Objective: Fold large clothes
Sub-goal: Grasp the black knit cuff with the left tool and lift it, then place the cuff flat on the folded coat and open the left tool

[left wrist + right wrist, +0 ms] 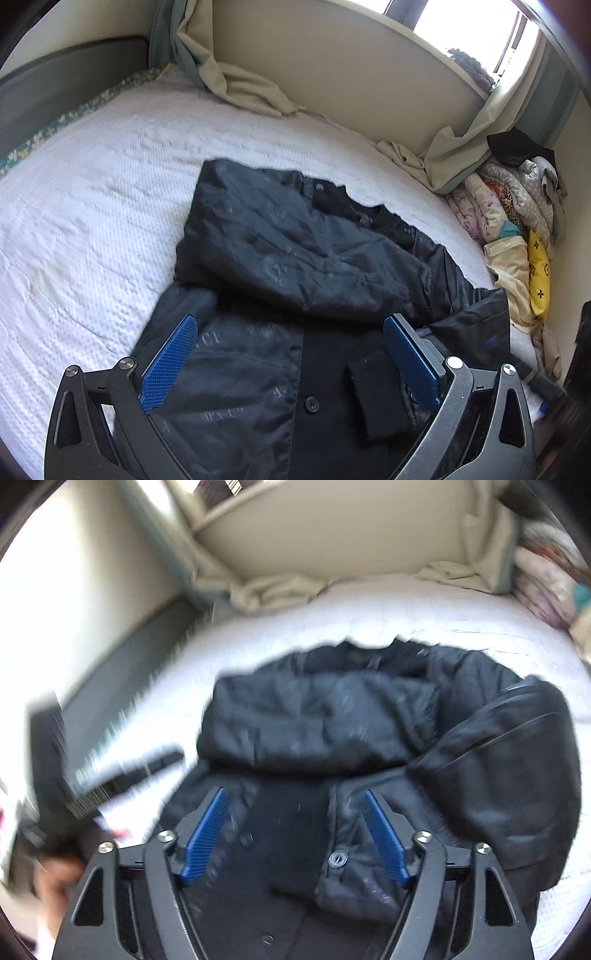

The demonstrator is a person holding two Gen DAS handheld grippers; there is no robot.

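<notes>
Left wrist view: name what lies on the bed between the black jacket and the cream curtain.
Only bare white bedspread separates the black jacket from the cream curtain, shown in the left wrist view.

The jacket [295, 258] is black, its lining a faint grey crest-and-letter print. The bed cover [92, 221] is white with a waffle texture. Blue ribbed pads [170, 362] line the dark tool. A yellow pillow [538, 273] carries black monogram marks; the curtain [240, 88] is cream.
</notes>
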